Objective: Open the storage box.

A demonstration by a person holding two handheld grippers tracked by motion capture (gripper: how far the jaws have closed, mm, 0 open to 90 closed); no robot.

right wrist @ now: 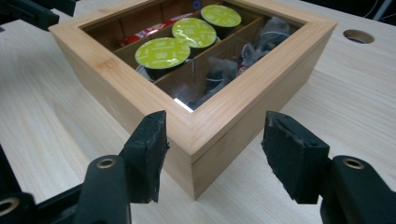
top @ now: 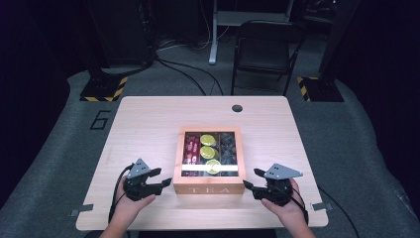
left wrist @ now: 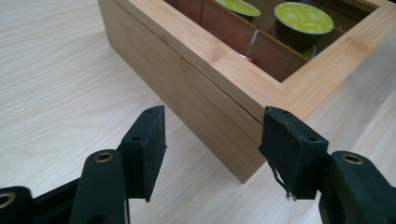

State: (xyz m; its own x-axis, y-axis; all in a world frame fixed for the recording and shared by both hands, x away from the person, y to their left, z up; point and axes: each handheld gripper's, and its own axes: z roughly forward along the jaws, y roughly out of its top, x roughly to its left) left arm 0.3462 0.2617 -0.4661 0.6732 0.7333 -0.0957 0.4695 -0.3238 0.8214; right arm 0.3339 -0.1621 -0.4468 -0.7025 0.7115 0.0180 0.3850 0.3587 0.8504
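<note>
A bamboo tea box (top: 208, 189) marked TEA, with a clear window lid, stands near the front of the wooden table (top: 148, 119). Inside lie three green-topped capsules (top: 207, 140), red packets (top: 191, 148) and dark tea bags (top: 228, 146). My left gripper (top: 165, 176) sits at the box's front left corner. In the left gripper view its jaws (left wrist: 215, 140) stand apart, with the box corner (left wrist: 196, 88) just beyond the pads. My right gripper (top: 251, 178) is at the front right corner. In the right gripper view its jaws (right wrist: 215, 140) straddle that corner (right wrist: 261, 79) with gaps on both sides.
A round cable hole (top: 237, 108) lies in the table behind the box. A dark folding chair (top: 265, 49) stands beyond the far edge. Both hands rest close to the table's front edge. Bare wood spreads left and right of the box.
</note>
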